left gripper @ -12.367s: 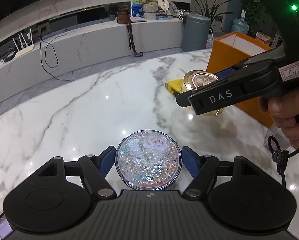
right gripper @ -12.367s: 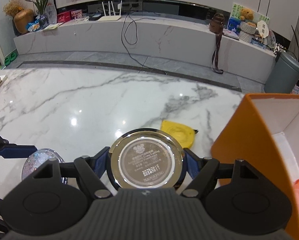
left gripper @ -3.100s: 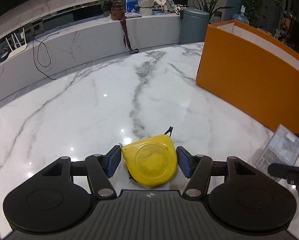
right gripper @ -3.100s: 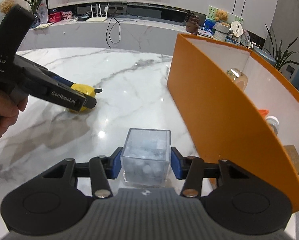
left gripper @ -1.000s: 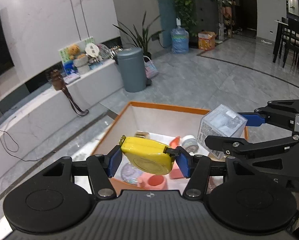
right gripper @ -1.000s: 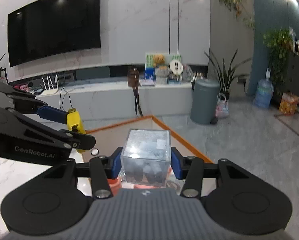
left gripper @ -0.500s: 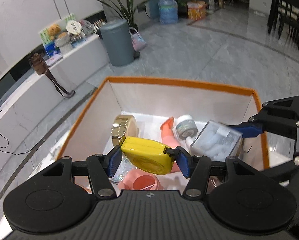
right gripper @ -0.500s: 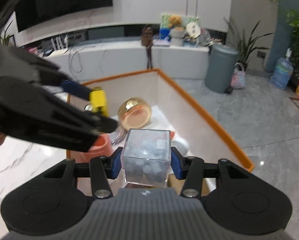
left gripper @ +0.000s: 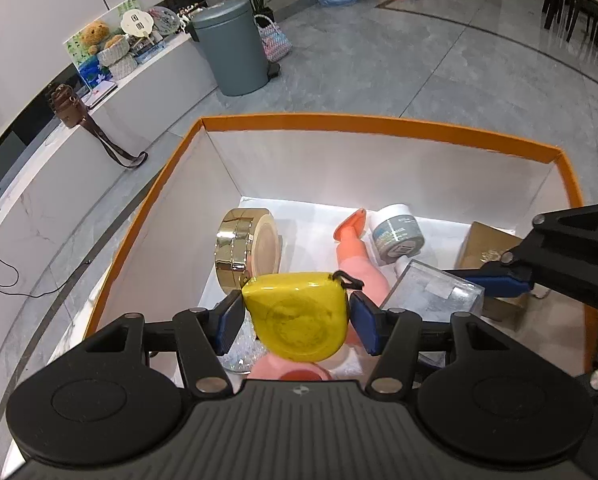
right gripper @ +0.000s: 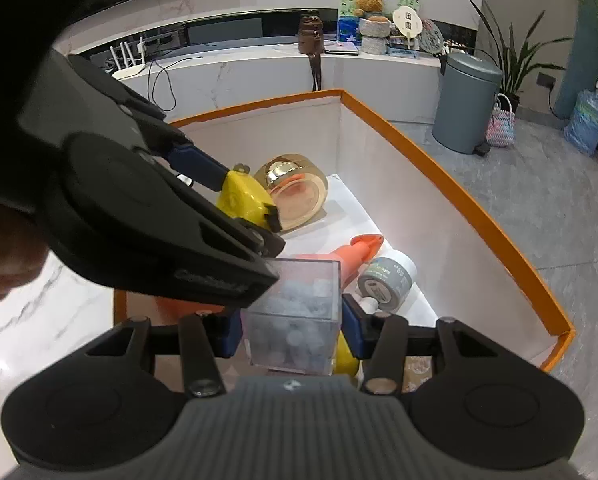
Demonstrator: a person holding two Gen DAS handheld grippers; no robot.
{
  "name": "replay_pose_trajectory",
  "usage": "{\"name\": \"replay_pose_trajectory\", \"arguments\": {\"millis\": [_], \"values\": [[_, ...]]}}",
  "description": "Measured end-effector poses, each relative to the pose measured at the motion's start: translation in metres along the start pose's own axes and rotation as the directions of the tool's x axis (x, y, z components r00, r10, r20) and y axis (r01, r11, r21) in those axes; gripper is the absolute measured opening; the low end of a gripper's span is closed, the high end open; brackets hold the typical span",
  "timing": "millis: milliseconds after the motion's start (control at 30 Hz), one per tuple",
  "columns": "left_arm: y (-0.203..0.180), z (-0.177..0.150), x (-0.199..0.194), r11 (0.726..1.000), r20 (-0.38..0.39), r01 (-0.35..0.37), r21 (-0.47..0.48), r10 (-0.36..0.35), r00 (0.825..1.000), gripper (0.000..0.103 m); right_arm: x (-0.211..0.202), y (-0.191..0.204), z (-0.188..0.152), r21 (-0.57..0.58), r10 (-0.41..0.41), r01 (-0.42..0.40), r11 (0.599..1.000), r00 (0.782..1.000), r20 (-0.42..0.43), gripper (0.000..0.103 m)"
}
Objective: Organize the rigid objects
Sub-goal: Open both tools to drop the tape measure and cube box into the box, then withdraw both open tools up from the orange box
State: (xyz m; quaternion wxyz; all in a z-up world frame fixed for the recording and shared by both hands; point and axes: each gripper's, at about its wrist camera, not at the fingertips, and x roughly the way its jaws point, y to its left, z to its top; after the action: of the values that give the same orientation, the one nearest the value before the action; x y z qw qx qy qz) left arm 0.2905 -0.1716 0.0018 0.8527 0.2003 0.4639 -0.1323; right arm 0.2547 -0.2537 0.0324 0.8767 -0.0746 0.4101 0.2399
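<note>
Both grippers now hang low over the open orange box (left gripper: 379,125), deeper than half a second ago, when more of the far wall and floor beyond showed. The left gripper (left gripper: 297,322) has its jaws closed on the yellow tape measure (left gripper: 297,316), which has turned since the earlier frame: its broad round face now looks at the left wrist camera instead of lying edge-on, and its black hook sits at 1 o'clock on the body. The right gripper (right gripper: 293,326) has its jaws clamped on the clear cube (right gripper: 293,320), filled with pale beads; this grip is unchanged from earlier. In the right wrist view the left gripper crosses from 9 o'clock and now overlaps the cube's upper left corner, closer than before. Inside the box, the gold tin (left gripper: 247,246) stands on its edge at 11 o'clock from the tape measure, the pink bottle (left gripper: 357,254) with its orange tip lies at 1 o'clock, and the grey tape roll (left gripper: 397,234) lies just beside that tip. A brown carton (left gripper: 485,244) sits at the box's 3 o'clock wall. The marble tabletop (right gripper: 39,320) shows at 9 o'clock in the right wrist view.
</note>
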Motion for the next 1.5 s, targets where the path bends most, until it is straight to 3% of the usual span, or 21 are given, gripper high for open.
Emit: {"name": "replay_pose_trajectory", "arguments": {"millis": [133, 200, 333, 467, 967, 1167, 1500], "values": [[0.002, 0.003, 0.012, 1.0, -0.029, -0.004, -0.021, 0.003, 1.0, 0.067, 0.006, -0.001, 0.0, 0.015, -0.001, 0.001, 1.0, 1.0, -0.013, 0.051], [0.003, 0.002, 0.016, 0.999, -0.039, -0.013, -0.033, 0.011, 0.999, 0.069, 0.009, -0.002, 0.001, 0.021, -0.009, 0.009, 1.0, 1.0, -0.019, 0.06], [0.007, 0.0, 0.012, 0.998, -0.013, -0.038, -0.045, 0.038, 0.999, 0.079, 0.008, -0.004, 0.002, 0.02, -0.033, 0.033, 0.999, 0.999, -0.016, 0.063], [0.015, -0.001, 0.003, 0.995, 0.007, -0.031, -0.098, 0.032, 0.999, 0.082, 0.001, -0.006, 0.004, 0.035, -0.051, 0.051, 0.998, 0.999, -0.001, 0.066], [0.022, 0.001, -0.029, 0.988, 0.07, -0.051, -0.147, 0.062, 0.996, 0.086, -0.013, -0.006, 0.019, 0.077, -0.087, 0.085, 0.993, 0.996, 0.024, 0.072], [0.022, -0.001, -0.048, 0.978, 0.086, -0.111, -0.177, 0.128, 0.988, 0.089, -0.022, -0.008, 0.024, 0.088, -0.117, 0.115, 0.99, 0.993, 0.021, 0.072], [0.014, -0.011, -0.077, 0.966, 0.108, -0.108, -0.236, 0.137, 0.985, 0.09, -0.032, -0.013, 0.025, 0.113, -0.155, 0.154, 0.982, 0.988, 0.005, 0.072]]}}
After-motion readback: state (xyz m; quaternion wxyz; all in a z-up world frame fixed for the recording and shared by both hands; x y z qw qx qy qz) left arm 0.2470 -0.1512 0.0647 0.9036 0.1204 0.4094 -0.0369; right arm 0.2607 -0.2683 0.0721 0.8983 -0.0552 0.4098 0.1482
